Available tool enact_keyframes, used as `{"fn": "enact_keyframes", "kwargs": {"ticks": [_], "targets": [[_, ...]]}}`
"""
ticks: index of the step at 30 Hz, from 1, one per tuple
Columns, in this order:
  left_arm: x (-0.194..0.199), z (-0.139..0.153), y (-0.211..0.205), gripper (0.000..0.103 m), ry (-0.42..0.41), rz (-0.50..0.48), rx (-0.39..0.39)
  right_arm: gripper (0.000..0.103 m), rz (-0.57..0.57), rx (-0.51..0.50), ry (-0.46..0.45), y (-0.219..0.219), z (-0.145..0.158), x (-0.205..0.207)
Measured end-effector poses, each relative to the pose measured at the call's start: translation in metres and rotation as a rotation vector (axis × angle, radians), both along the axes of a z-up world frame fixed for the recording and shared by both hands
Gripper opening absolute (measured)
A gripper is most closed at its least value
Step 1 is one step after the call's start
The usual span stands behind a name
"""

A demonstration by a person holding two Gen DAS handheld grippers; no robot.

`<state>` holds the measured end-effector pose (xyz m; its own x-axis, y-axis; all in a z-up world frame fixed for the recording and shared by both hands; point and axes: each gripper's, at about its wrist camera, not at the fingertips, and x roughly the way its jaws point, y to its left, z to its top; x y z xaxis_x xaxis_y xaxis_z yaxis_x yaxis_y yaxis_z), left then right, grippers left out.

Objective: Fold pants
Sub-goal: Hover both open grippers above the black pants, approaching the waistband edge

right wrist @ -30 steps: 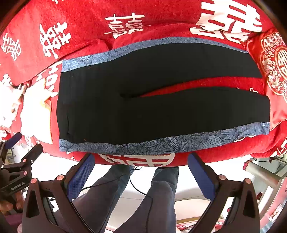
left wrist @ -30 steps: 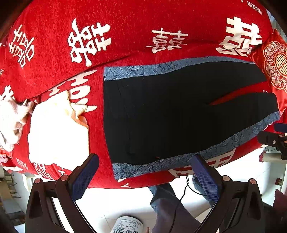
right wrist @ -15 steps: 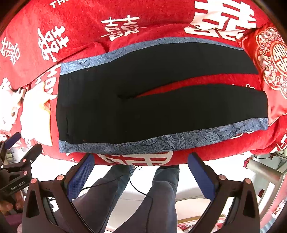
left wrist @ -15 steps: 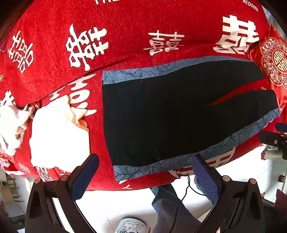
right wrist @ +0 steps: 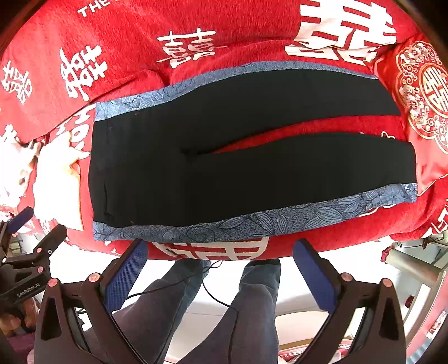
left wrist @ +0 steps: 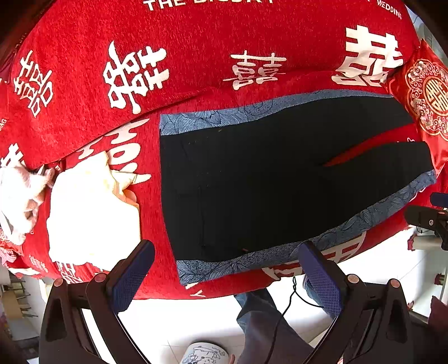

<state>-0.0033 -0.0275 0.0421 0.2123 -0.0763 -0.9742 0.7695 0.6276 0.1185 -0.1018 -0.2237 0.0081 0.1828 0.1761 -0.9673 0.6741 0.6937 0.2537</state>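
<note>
The pants (right wrist: 252, 168) lie spread flat on the red blanket (right wrist: 168, 22) that covers the bed, unfolded, with the 2 legs parted in a narrow V that shows a strip of red between them. The waistband sits toward the left side of the bed and the hems reach toward the right side, near the embroidered red cushion (right wrist: 420, 92). The near blue patterned side band (right wrist: 252, 224) runs just inside the front edge of the bed, and the far band lies toward the back. No fold has been made yet, so by my reading the task is at its very start: bringing 1 leg over the other and then folding the length are both left to do. The left gripper (left wrist: 224, 268) hovers off the front edge by the waistband corner, jaws wide apart and holding nothing. The right gripper (right wrist: 219, 264) hangs off the front edge below the near band, likewise spread wide and empty. A pale cloth (left wrist: 92, 212) (crumpled, cream and white) lies on the blanket to the left of the waistband, apart from the pants.
</note>
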Motion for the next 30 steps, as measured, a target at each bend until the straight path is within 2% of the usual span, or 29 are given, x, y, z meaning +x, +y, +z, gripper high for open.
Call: {"fn": "enact_keyframes", "kwargs": {"ticks": [14,30], "targets": [[0.000,0.006,0.000,0.103,-0.017,0.008,-0.008,0.103,0.008,-0.001,-0.021,-0.003,0.004,0.004],[0.002,0.015,0.001,0.103,-0.062,0.092,-0.007,0.103,0.084,0.001,-0.056,-0.016,0.006,0.023]]}}
